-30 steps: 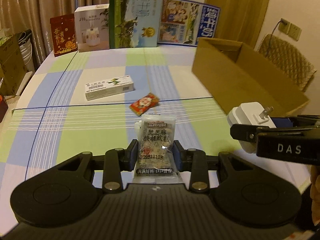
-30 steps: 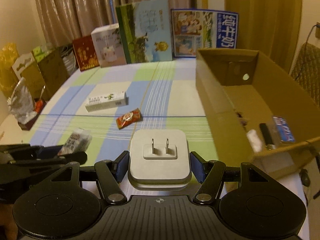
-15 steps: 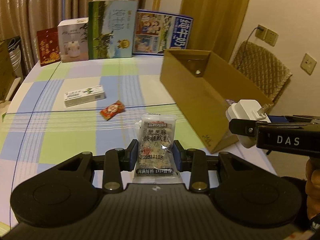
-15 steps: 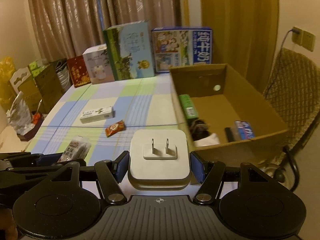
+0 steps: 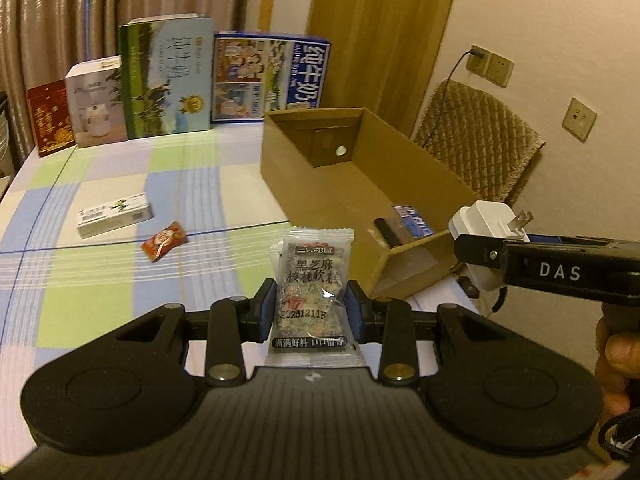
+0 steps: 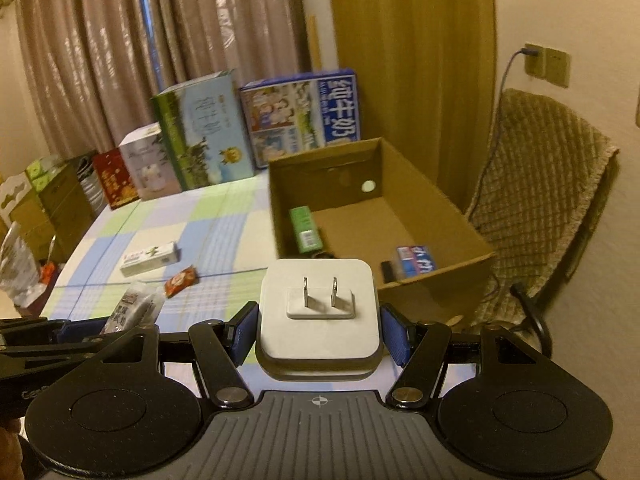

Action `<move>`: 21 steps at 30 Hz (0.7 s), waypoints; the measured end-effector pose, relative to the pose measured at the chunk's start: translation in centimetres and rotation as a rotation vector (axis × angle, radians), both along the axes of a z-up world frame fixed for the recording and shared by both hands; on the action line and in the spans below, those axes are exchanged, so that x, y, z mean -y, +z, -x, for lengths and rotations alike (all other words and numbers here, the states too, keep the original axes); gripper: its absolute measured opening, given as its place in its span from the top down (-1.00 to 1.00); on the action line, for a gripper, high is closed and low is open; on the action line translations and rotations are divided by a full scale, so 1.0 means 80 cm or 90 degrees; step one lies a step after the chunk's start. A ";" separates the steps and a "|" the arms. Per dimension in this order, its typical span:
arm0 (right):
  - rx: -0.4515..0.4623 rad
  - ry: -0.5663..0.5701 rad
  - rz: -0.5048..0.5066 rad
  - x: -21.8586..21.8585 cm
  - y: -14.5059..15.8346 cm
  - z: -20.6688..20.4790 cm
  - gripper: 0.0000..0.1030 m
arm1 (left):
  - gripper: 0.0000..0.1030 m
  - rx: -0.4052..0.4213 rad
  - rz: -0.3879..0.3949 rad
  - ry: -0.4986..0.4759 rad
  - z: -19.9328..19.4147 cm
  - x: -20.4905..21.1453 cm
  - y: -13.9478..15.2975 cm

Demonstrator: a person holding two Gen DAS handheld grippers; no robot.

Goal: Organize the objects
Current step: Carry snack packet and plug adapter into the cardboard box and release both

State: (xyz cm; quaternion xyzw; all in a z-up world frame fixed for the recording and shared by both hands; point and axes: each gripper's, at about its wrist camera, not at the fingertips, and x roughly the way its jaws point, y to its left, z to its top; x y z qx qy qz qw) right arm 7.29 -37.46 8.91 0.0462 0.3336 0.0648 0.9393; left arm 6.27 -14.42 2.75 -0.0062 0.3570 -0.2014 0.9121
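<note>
Clamped in the left gripper [image 5: 311, 312], a clear plastic snack packet with black lettering [image 5: 313, 292] stands upright between the blue pads, raised over the near edge of the checked blue, green and white tablecloth [image 5: 100, 280]. Further left on that cloth lie a long white carton with green print [image 5: 115, 221] and, just beside it, a small red wrapped sweet [image 5: 164, 241], both apart from the box and not yet gathered. Compared with a second ago, both views have swung rightward: the open brown cardboard box [image 5: 400, 168], earlier seen mostly as an outer wall, now shows its floor, with a green carton [image 6: 305, 229] against its left wall and a blue packet [image 6: 416, 259] beside a small black item near the front. The right gripper [image 6: 318, 330] has closed on a white square plug adapter with two metal prongs [image 6: 319, 312], prongs facing forward, and from the left view it hangs just short of the box's near right corner. That shift suggests both held things are being carried to the box; the likely next step is to bring each over the opening and let go, taking care the light packet does not catch the rim.
</note>
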 end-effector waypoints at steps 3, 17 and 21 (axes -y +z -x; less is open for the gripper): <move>0.000 -0.013 0.001 0.014 0.002 -0.001 -0.19 | 0.40 0.003 0.005 -0.010 -0.003 0.013 0.005; 0.002 -0.041 0.003 0.056 0.006 -0.011 -0.19 | 0.40 0.013 0.005 -0.050 -0.018 0.067 0.019; 0.010 -0.040 0.008 0.066 0.013 -0.024 -0.19 | 0.40 0.015 0.008 -0.056 -0.027 0.079 0.022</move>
